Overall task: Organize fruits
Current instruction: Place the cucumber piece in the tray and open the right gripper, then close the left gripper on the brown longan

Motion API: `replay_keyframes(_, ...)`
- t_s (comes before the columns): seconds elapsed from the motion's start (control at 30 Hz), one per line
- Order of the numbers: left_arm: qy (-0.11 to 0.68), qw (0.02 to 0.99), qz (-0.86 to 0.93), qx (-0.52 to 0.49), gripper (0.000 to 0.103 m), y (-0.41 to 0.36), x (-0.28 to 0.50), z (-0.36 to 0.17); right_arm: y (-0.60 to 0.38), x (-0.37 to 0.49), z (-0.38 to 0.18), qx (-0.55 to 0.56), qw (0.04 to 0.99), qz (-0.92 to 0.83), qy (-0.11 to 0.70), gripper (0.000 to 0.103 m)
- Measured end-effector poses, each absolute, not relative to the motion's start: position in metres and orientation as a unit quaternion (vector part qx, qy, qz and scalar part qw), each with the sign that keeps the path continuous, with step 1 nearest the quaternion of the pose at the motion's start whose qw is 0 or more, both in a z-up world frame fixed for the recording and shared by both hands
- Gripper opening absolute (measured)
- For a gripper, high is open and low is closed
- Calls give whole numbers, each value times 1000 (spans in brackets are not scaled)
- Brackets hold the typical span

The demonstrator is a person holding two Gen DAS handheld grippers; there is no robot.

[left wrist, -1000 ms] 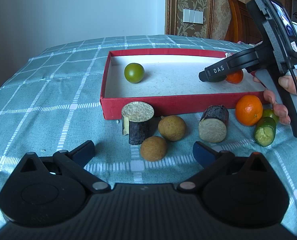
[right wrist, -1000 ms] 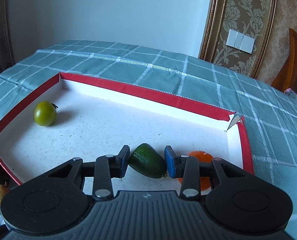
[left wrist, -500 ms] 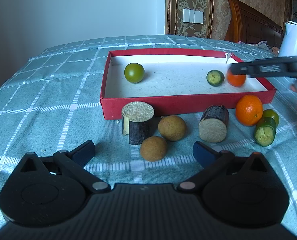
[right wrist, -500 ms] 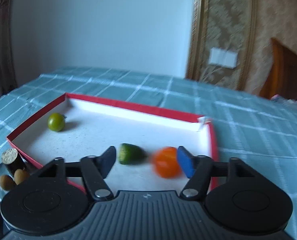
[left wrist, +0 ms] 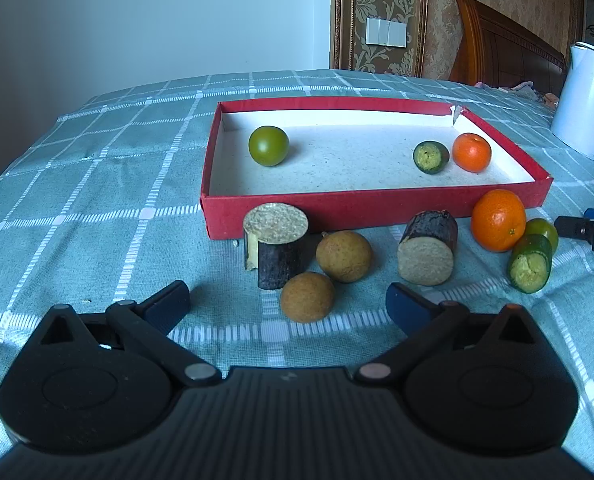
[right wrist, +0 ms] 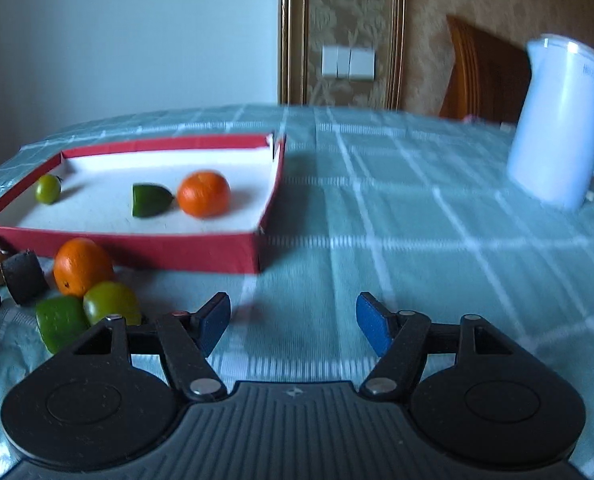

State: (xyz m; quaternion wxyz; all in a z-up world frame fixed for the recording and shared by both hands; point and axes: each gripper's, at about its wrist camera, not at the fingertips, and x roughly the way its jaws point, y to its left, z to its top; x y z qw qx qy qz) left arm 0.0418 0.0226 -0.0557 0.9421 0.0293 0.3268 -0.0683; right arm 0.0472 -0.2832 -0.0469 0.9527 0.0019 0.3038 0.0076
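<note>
A red tray holds a green tomato, a cucumber piece and a small orange. In front of it on the cloth lie two brown round fruits, two dark stubs, an orange, a green tomato and a cucumber piece. My left gripper is open and empty just short of the brown fruits. My right gripper is open and empty over bare cloth, right of the tray and of the loose orange.
A white kettle stands at the back right of the table, also in the right wrist view. A wooden headboard and a wall with switches lie behind. The checked cloth stretches right of the tray.
My right gripper opened and let go of the cucumber piece in the tray beside the small orange, then drew back out of the tray to the right. The left gripper has not moved.
</note>
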Motion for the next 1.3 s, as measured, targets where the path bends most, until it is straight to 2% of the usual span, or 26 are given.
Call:
replay_keyframes(0.03,327,942,-68,29,103,21,42,-56,-285,47,-47,8,953,10,303,73)
replay_keyframes(0.1,327,942,-68,29,103,23,42,-56,-286,49,-48,13,951,19,307,84)
replay_keyframes(0.27,327,942,-68,29,103,21,42,-56,-287,49,-50,18,949,32,314,91)
replay_keyframes(0.57,326,943,-59,28,103,23,40,-56,-281,52,-51,2,947,29,320,93)
replay_keyframes(0.67,320,946,-54,23,99,20,33,-55,-281,52,-51,0,947,29,320,94)
replay_keyframes(0.97,304,951,-58,22,77,10,23,-53,-280,52,-51,0,947,29,320,94)
replay_keyframes(1.03,301,952,-57,20,60,8,22,-52,-280,52,-51,0,947,29,320,94)
replay_keyframes(1.17,301,952,-56,17,50,6,22,-50,-280,52,-51,0,947,29,321,94)
replay_keyframes(1.23,299,953,-52,15,32,7,22,-50,-280,52,-50,0,947,29,321,94)
replay_keyframes(1.3,298,953,-48,10,25,7,22,-49,-280,52,-50,0,947,29,321,94)
